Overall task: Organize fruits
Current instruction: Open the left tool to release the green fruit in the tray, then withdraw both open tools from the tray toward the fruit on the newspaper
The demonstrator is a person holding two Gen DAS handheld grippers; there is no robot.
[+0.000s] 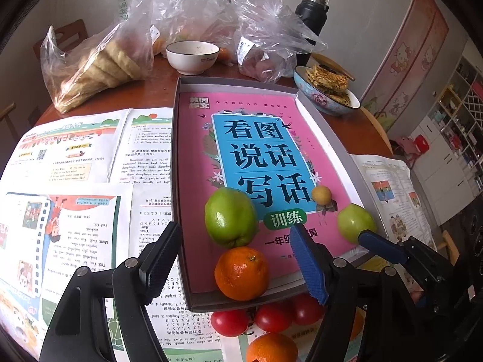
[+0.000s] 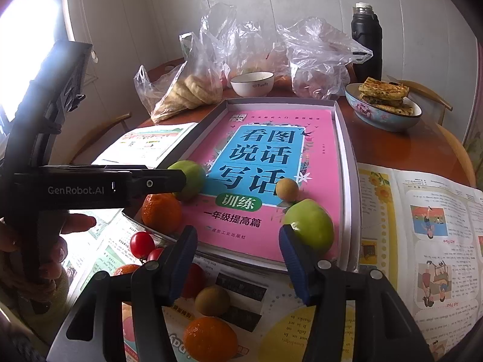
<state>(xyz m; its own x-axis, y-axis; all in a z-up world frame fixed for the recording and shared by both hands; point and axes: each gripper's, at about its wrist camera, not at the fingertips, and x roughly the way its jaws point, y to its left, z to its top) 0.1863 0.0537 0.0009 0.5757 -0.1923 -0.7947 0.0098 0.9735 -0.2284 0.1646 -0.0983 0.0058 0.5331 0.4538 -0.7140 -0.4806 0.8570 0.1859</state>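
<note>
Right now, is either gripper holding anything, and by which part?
Nothing is held. The left gripper stands open before the orange; the right gripper is open, one finger beside the green fruit.

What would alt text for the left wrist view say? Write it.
Open left gripper hovers over an orange and a green fruit in a grey box lined with a pink book. Tomatoes lie outside it on newspaper.

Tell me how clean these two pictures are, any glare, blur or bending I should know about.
Left wrist view: even light and sharp print on the pink book, but the fisheye curves the table edge and darkens the corners. Right wrist view: the window at upper left is blown out to white, leaving the left gripper in front of it nearly a silhouette; the same bending toward the edges.
</note>
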